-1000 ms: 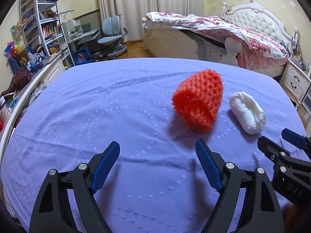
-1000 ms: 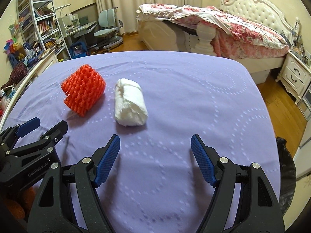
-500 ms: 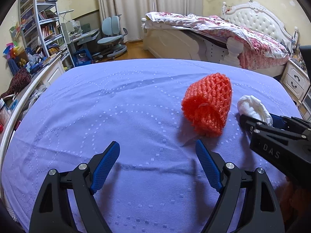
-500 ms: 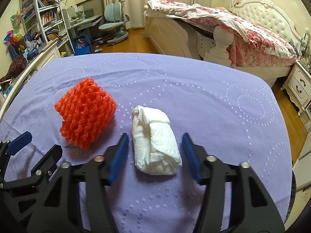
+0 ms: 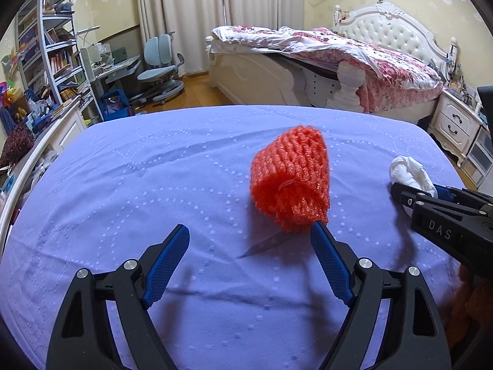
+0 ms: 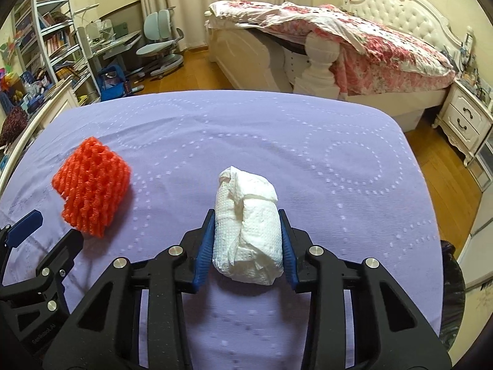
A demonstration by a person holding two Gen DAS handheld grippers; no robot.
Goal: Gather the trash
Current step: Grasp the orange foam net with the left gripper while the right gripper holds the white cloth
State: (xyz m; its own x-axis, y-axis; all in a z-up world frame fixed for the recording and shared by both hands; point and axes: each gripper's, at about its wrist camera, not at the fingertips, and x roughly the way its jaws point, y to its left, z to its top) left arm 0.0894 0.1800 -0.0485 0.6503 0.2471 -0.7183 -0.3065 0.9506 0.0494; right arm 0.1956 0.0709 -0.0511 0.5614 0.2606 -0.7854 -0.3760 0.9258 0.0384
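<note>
**A:** Your right gripper (image 6: 246,240) has closed in since a second ago. Back then its jaws stood wide with bare cloth between them; half a second ago they straddled the tissue wad (image 6: 248,231); now both blue pads press its sides. You have it pinched, though it sits on the purple cloth (image 6: 308,154) and isn't lifted yet.

**B:** And the left?

**A:** Your left gripper (image 5: 249,259) is wide open and holds nothing. It has crept forward: the orange foam net (image 5: 291,182), which lay well ahead of it a second ago, now sits just beyond the right fingertip (image 5: 320,237), off to that side and not between the jaws. I can't tell whether that tip touches the net.

**B:** So where does the job stand?

**A:** I'd say you're at the first pickup. The wad is soft, so it should come up easily if you keep the squeeze steady. A dark bag (image 6: 451,289) shows at the table's right edge in the right wrist view; that's probably where the trash goes. The net needs your left gripper shifted right to centre on it before closing.
</note>
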